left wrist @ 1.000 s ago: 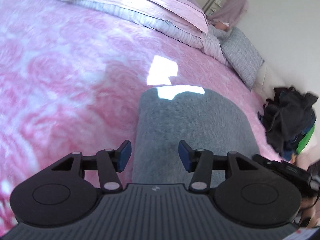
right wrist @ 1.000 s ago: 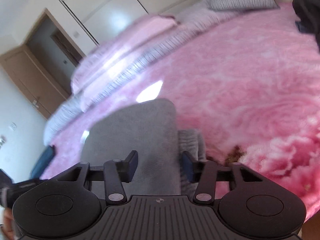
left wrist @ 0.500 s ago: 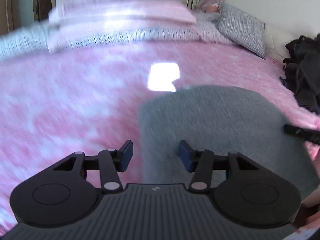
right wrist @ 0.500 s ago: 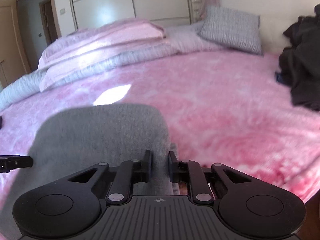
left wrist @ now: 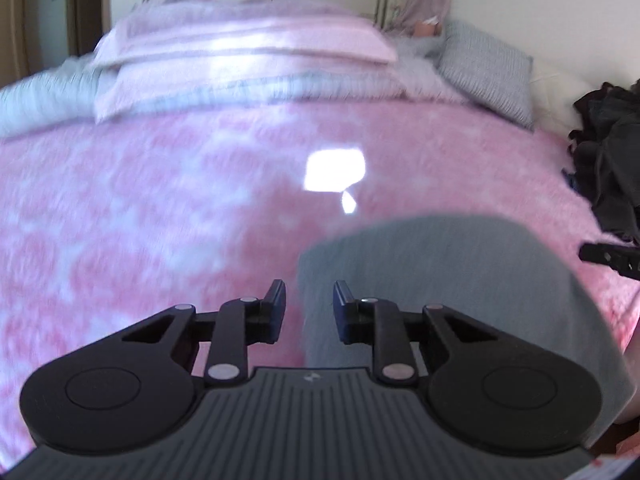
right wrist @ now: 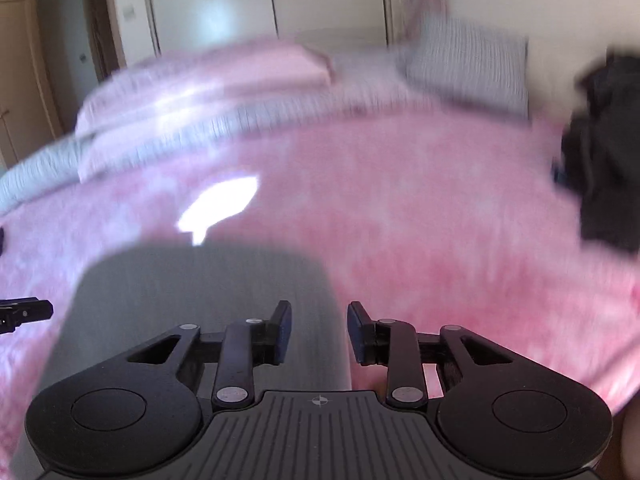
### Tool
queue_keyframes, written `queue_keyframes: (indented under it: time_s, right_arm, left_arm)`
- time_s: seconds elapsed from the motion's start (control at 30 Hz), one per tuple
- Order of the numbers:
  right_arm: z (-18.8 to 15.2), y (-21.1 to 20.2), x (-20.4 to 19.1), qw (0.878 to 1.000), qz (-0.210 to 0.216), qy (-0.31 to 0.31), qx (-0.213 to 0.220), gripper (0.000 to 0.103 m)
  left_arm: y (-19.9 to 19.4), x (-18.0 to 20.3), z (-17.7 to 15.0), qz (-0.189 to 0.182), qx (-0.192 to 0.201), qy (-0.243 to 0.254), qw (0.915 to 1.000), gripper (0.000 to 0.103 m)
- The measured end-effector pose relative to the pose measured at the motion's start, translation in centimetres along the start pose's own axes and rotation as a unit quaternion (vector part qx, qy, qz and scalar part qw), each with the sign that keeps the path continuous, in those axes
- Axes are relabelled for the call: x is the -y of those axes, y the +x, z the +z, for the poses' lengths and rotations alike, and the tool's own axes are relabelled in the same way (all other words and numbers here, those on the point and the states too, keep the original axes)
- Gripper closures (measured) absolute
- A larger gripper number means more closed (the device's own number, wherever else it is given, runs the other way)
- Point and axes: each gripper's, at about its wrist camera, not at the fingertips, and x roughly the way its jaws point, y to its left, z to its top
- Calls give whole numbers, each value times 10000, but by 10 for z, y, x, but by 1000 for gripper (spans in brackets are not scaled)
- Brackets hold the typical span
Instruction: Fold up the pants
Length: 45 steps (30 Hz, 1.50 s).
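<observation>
The folded grey pants (left wrist: 452, 280) lie flat on the pink blanket (left wrist: 160, 208), a rounded grey slab in both views. My left gripper (left wrist: 309, 300) is open over the pants' left edge, nothing between its fingers. Over the right edge of the pants (right wrist: 208, 300) my right gripper (right wrist: 319, 322) is open too, its jaws empty. The other gripper's tip shows at each view's side: the right one's tip (left wrist: 612, 258) and the left one's tip (right wrist: 24, 312). Both views are motion-blurred.
A dark heap of clothes (left wrist: 608, 168) sits on the bed at the right. Folded pink and striped bedding (left wrist: 240, 64) and a grey pillow (left wrist: 488, 68) line the far side. Wardrobe doors (right wrist: 260, 4) and a doorway stand behind.
The right gripper, shut on the pants' edge half a second ago, has opened and let go. The left gripper's jaws have narrowed but stay open. Both cameras have tilted up and drawn back.
</observation>
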Motion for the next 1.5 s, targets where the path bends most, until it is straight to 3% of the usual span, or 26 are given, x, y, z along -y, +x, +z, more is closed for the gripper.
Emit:
queue_keyframes:
  time_s: [0.17,0.23,0.3,0.33,0.43,0.53,0.7,0.8,0.87,0.93,1.0,1.07,1.17,1.33,1.5]
  right_arm:
    - [18,32,-17,9975,613,-59,352,75]
    - [11,60,-24,9974,651,-310,-4,76]
    - [-13,90,-28,9961,401,-611,-492,75]
    - [-23,92,-24,9977,386,-477,-282,75]
    - [-18,92,-24,9976,354,-449,-382,74]
    - [-6,84,-23,9976,307,-374,-487,74]
    - [7,8,-22,9986,425,-319,-85,74]
    - [-4,-18,-33,9977,565,-354,-146,74]
    - [-19,-15,-42,9970,553,-424,-325,74]
    - [-42,13,-51,9927,389,-693,-906,74]
    - [-55,18,-59,9916,288,-1094,-623,74]
    - [-44,14,-63,9903,237,-1070,-854,74]
    - [-35,-7,-62,9914,172,-885,-949,74]
    - [-46,-58,-70,9918,558,-815,-817,74]
    - [-80,-23,-80,9834,534,-1017,-1405,74]
  left_arm:
    - [38,32,17,-233,-50,293,9993,81]
    - [66,42,4,-33,-270,514,9983,81]
    - [86,50,-16,171,-238,879,9957,79]
    - [89,54,-22,227,-154,1031,9943,79]
    - [86,50,-17,196,-278,979,9946,79]
    - [61,37,0,4,-341,537,9980,82]
    - [-6,44,1,-703,-108,373,9968,83]
    - [-9,64,-19,-865,-348,582,9939,82]
    - [12,77,-37,-681,-740,678,9926,82]
    - [29,88,-52,-450,-825,940,9911,82]
    - [26,94,-49,-321,-851,1060,9902,82]
    - [18,93,-44,-276,-932,1003,9902,83]
    - [-10,90,-43,-362,-919,997,9901,84]
    - [-50,90,-68,-714,-934,970,9883,84]
    - [-36,94,-84,-527,-1100,947,9880,84]
